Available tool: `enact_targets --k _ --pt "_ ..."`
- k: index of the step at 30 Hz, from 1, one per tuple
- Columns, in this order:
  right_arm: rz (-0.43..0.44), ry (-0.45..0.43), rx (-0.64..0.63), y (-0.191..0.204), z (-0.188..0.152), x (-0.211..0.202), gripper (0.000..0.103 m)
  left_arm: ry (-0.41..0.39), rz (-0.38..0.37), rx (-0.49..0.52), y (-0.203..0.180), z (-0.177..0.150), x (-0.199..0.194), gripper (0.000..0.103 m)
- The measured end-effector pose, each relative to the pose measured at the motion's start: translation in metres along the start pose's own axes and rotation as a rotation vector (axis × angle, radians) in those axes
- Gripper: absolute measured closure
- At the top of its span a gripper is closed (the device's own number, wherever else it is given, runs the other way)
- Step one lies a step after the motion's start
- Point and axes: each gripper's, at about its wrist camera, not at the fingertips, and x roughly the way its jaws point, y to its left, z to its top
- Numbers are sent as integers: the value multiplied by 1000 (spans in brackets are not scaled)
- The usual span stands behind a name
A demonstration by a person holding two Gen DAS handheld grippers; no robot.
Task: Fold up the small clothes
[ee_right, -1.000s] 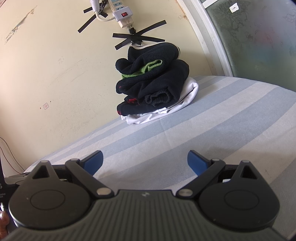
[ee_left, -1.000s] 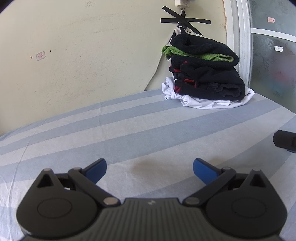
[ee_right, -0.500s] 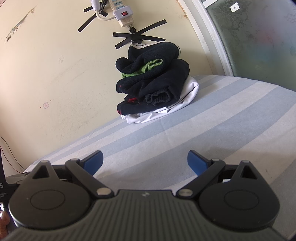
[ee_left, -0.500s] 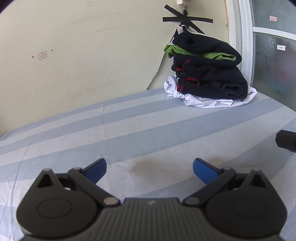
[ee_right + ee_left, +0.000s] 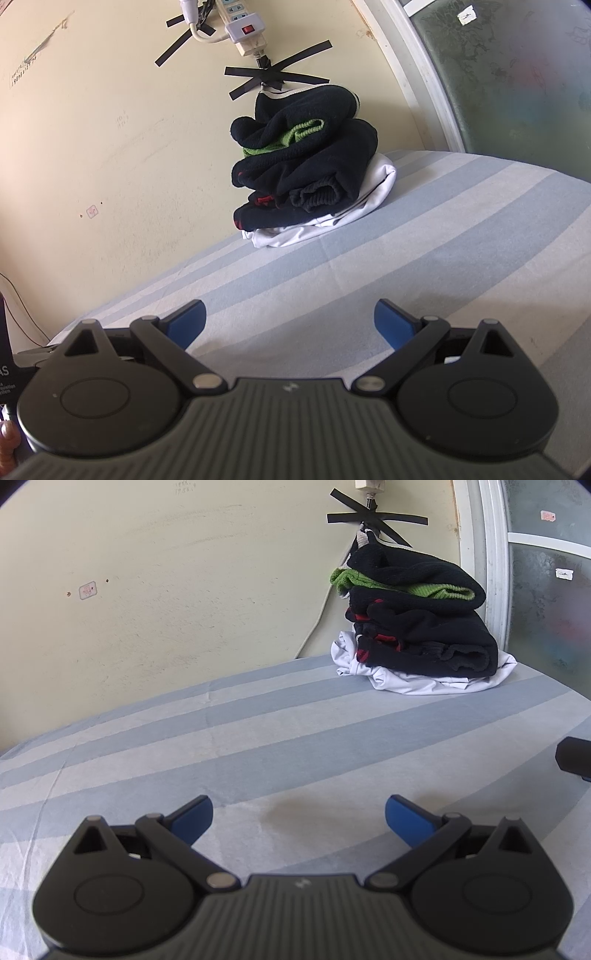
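Neatly stacked clothes pile [image 5: 417, 627]: black, green, white underneath

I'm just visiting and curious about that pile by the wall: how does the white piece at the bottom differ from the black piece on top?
The white garment lies at the bottom on the striped sheet; the top black garment crowns the stack. The white one looks thin and smooth and sticks out past the stack's edges; the black one looks thick and fuzzy, wrapped over a green layer. Both are folded.
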Motion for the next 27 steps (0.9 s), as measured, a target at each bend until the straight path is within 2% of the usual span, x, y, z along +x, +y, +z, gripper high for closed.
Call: enact_targets --k 27 --pt "0 1 0 0 1 1 4 -13 -12 8 1 1 -3 0"
